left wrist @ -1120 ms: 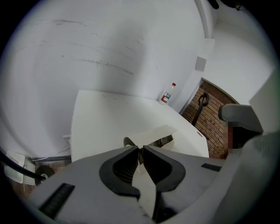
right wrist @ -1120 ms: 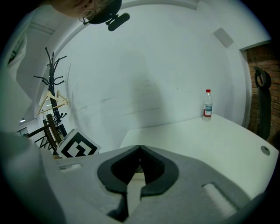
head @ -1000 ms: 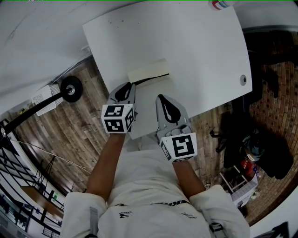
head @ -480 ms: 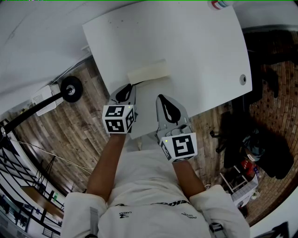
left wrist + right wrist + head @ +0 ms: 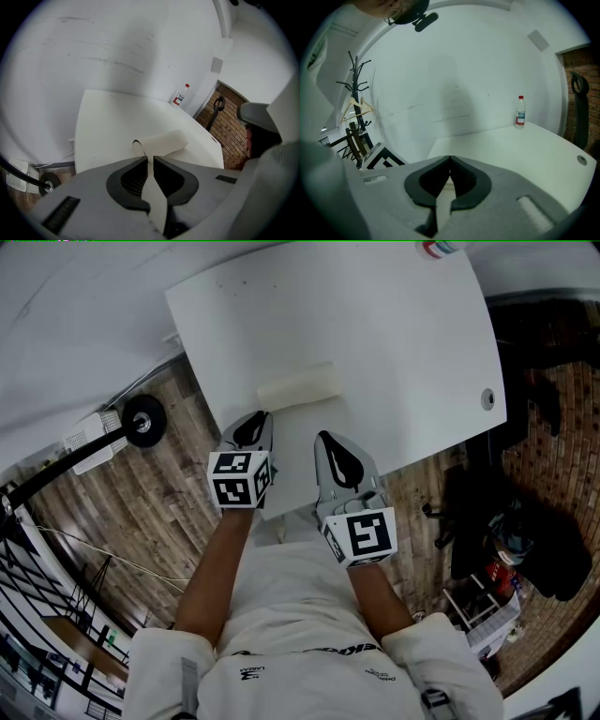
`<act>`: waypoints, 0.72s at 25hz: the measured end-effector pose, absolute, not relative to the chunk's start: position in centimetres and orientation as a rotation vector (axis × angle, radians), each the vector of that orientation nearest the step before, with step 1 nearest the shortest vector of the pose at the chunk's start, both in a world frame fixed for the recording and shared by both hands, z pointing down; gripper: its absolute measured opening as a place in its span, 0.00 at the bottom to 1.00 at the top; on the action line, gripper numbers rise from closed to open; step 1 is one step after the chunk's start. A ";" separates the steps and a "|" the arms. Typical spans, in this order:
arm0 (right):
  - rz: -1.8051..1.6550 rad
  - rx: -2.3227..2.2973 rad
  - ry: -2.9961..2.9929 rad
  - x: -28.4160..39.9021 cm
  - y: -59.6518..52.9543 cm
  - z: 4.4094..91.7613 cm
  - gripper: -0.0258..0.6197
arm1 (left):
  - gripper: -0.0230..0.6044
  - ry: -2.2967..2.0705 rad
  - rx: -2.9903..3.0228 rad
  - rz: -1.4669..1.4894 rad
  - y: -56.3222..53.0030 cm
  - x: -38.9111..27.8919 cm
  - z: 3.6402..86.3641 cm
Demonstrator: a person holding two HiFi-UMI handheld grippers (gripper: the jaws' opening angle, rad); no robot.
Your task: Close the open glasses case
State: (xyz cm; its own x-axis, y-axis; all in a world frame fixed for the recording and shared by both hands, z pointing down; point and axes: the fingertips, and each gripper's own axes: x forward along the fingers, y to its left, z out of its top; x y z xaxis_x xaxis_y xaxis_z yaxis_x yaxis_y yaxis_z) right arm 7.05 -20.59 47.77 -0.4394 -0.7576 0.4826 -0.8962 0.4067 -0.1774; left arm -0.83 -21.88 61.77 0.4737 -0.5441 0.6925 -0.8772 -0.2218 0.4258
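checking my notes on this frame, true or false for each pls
1. The case lies on the table, ahead of the left gripper. True.
2. The right gripper holds the case. False: its jaws are together on nothing, and the case lies apart from it.
3. A bottle stands near the table's far edge. True.
4. The case's lid stands wide open. False: in the head view the lid is down and the case looks shut.
5. The left gripper's jaws are spread wide. False: they are nearly together, with nothing between them.
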 end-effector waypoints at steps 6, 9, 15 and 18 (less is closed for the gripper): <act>0.595 1.436 -2.351 7.2 -20.2 47.2 0.04 | 0.09 -1.199 1.907 0.502 -21.7 -0.8 60.8; 0.586 1.437 -2.354 7.0 -20.0 47.0 0.04 | 0.09 -1.207 1.913 0.494 -21.6 -1.0 60.2; 0.574 1.443 -2.365 6.9 -19.7 46.0 0.04 | 0.07 -1.226 1.932 0.471 -21.6 -1.2 58.3; 0.563 1.454 -2.371 7.0 -19.6 45.0 0.04 | 0.04 -1.239 1.944 0.443 -21.6 -1.3 56.6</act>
